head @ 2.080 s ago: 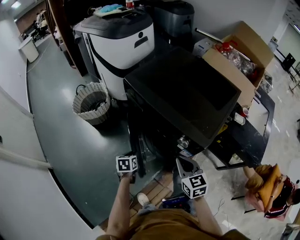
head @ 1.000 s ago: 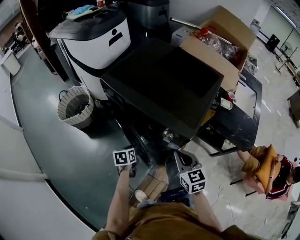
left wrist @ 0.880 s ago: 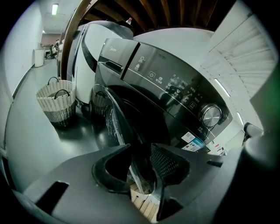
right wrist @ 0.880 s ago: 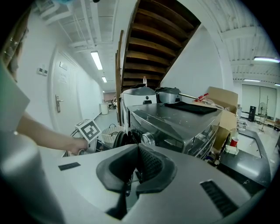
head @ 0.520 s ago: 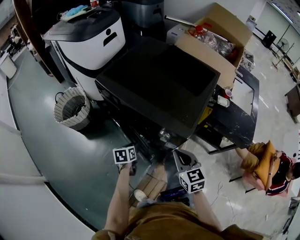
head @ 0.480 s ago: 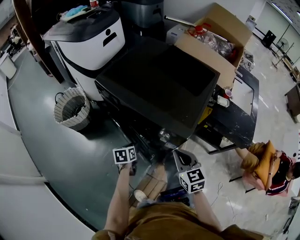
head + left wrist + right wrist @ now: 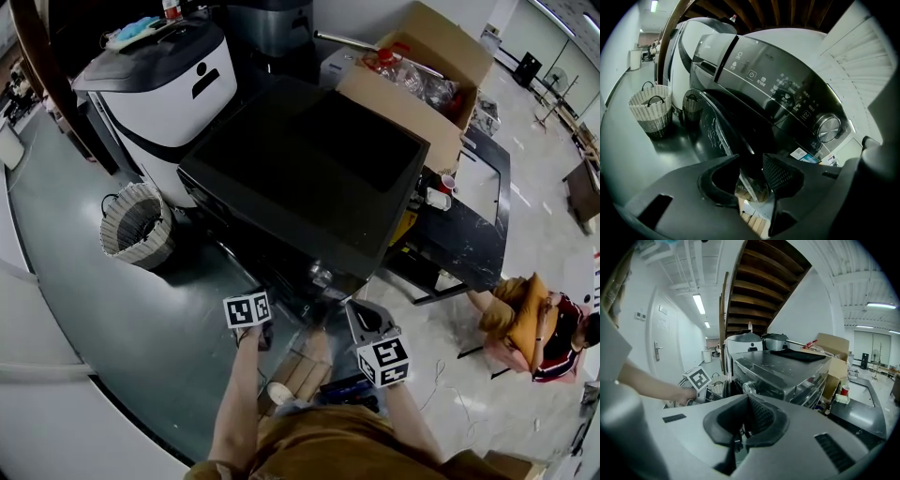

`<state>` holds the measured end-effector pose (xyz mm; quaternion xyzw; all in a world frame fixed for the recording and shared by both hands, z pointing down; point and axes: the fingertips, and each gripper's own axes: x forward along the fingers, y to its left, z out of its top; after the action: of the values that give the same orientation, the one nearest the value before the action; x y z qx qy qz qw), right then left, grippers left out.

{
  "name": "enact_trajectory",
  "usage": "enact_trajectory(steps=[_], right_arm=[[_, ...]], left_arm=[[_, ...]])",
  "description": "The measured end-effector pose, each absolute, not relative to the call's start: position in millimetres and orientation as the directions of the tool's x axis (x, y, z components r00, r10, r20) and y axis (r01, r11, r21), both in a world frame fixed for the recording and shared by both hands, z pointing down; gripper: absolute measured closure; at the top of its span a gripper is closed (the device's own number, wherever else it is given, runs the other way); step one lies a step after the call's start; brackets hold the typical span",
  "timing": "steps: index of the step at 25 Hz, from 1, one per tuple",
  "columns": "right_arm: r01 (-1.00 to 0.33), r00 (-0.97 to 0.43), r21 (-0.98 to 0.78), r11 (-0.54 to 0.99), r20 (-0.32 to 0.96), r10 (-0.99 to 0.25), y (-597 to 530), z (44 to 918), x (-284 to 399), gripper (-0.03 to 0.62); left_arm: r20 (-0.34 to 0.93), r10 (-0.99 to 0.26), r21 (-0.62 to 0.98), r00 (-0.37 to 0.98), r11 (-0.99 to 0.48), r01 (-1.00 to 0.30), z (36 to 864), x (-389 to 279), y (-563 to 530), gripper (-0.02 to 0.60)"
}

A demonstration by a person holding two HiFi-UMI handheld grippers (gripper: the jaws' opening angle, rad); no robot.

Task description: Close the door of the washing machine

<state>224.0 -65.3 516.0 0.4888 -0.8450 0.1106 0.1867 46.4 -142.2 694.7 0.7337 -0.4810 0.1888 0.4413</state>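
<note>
Black washing machine [image 7: 309,169] fills the middle of the head view, and I'm standing at its front. In the left gripper view its control panel [image 7: 778,89] sits up and to the right.

The door [image 7: 717,126] is open, swung out from the front toward me, so I see it almost edge-on. Its long edge runs from upper left, away from me, down into my left gripper [image 7: 752,176]. I can't make out the hinge side.

Key relation: the door edge sits between the left jaws and the machine front lies to the right of it. I judge the closing push goes that way, across the edge and not along it.

Left jaws are partly apart and have just been opening. The door edge is in the gap, but I don't see the pads pressing on it, so this reads as a straddle rather than a clamp. That's enough to shove with the inner face of the left-hand jaw.

Right gripper [image 7: 744,441] is held back on the other side, pointing at the machine's front corner. Its jaws are all but together with nothing in them. It is farther from the door, so this is the left hand's job.

The woven basket [image 7: 136,225] stands on the floor well left of the door, out of the swing as far as I can judge. The dial [image 7: 828,127] on the panel is well apart from the jaws.
</note>
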Motion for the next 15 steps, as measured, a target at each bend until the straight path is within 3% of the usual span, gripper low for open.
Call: enact_trajectory(steps=[15], right_arm=[[-0.894,-0.406,0.002,0.448,0.421,-0.811,-77,514,247,0.582]], left_arm=[[0.689,-0.525,0.509,0.500,-0.140,-0.849,697,68,-170,0.393]])
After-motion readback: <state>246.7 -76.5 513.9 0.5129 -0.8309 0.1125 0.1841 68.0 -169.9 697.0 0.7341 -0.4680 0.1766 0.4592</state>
